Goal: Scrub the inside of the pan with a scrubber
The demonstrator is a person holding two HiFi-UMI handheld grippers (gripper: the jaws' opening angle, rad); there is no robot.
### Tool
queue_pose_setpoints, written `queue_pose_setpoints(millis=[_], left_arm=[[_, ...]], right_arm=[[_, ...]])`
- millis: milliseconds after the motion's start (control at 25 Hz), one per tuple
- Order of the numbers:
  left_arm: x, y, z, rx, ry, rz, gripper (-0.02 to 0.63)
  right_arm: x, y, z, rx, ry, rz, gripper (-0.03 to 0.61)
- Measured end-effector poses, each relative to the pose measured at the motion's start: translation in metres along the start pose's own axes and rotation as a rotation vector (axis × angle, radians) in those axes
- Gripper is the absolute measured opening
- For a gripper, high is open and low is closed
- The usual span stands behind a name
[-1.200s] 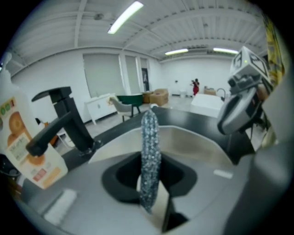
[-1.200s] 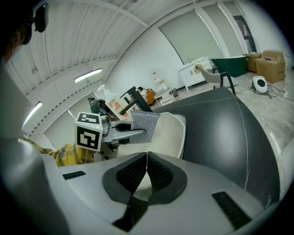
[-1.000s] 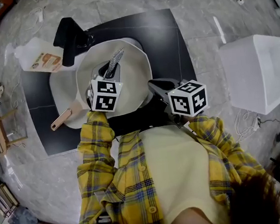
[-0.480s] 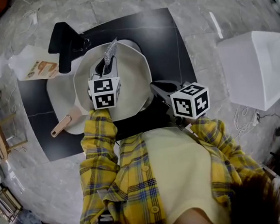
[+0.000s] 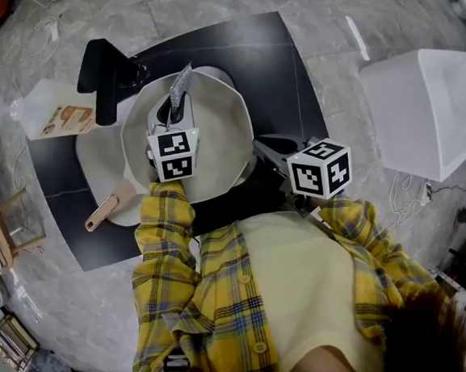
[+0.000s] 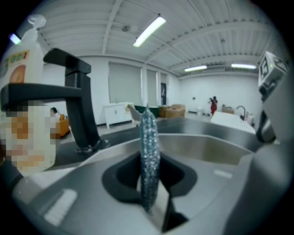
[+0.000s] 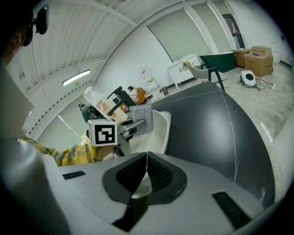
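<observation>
The jaws of the left gripper (image 5: 176,107) are pinching the scrubber (image 5: 182,85) above the pan (image 5: 225,141), likely needing flat, firm contact inside, while those of the right gripper (image 5: 263,146) are sitting pressed together.

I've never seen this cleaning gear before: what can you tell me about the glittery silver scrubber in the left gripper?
The scrubber is a thin, flat, rectangular pad of sparkly silver mesh. The left gripper clamps one end between its jaws, so the rest juts straight out, edge-on in that gripper's view. It hangs over the white pan's far side; whether it touches the pan is unclear.
</observation>
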State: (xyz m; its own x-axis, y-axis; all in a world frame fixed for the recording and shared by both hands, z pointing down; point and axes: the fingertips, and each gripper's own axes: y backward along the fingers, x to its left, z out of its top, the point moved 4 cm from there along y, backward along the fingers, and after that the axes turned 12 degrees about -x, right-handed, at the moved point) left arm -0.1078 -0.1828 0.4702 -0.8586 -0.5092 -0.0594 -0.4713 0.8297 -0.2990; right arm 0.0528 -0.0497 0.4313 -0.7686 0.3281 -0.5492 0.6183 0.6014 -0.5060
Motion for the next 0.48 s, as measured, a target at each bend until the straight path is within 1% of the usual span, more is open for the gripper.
queue_pose_setpoints(millis=[160,480], left_arm=[[0.004,0.002,-0.001,0.015,-0.036,0.029,0.089],[0.018,0.012,-0.004,0.052,-0.100,0.113,0.089]], right_arm=[[0.002,-0.002,0.000,0.004,0.003,0.007,0.014],[0.004,-0.002,-0.003,0.004,0.003,0.012,0.014]])
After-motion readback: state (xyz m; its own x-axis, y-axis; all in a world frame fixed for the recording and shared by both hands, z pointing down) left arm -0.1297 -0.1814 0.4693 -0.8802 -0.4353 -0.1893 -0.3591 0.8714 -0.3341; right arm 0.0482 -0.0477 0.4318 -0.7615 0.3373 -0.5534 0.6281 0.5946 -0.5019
